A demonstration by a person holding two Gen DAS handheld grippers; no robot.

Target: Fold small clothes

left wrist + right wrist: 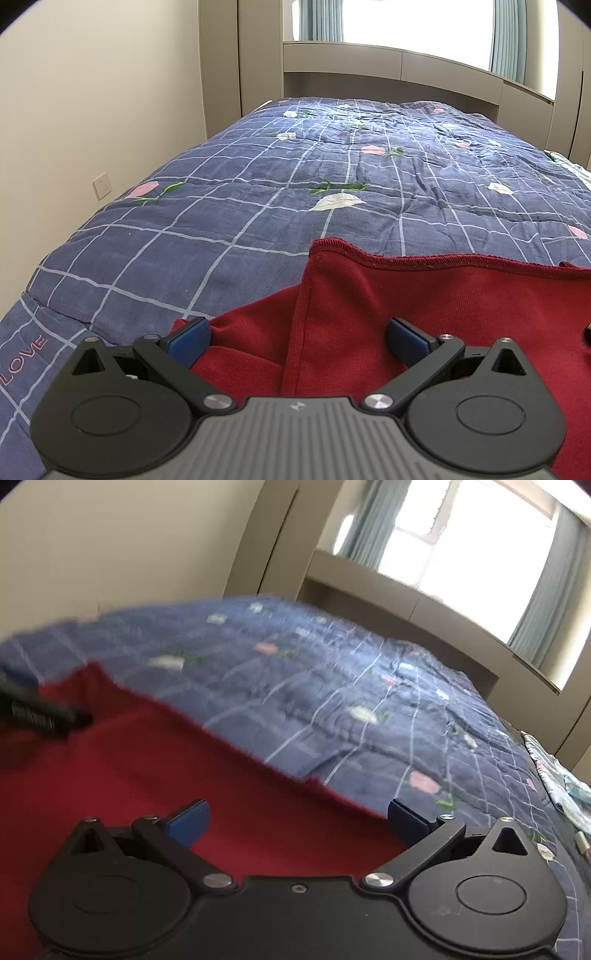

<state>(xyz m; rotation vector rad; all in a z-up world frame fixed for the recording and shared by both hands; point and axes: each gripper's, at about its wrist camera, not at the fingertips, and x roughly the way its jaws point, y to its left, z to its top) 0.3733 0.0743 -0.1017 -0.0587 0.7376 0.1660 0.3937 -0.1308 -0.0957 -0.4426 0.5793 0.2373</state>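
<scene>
Left tongs [297,341]: jaws spread wide, blue pads [188,338] either side of the red garment [406,295], nothing clamped. Low over the cloth, near its left end.

Red garment on the bed, lying on the blue checked quilt [258,184] at the near end. Folded layer on top: vertical fold edge running down between the left tongs' pads, stitched hem across the far side. Lower layer poking out to the left under the left pad. Whether the pads touch the cloth: cannot tell.

Right tongs [297,821]: also spread wide, holding nothing. Left pad [188,819] over the red garment [147,775], right pad past the garment's edge, over the quilt [369,683]. Garment edge runs diagonally from upper left to the right pad. Right view is motion-blurred, so cloth detail is poor there.

Dark object at far left of the right view, over the garment: likely the left tongs [44,712], blurred, state not readable from that view.

Quilt: pale grid lines, pink and white flower prints, "LOVE" lettering [24,360] at the near left corner. Wrinkled toward the far end.

Surroundings: beige headboard [388,74] at the far end of the bed, window [417,22] with blue-grey curtains above it, wall socket [103,185] on the left wall. Light patterned cloth [561,786] at the bed's right edge, well apart from the garment.
</scene>
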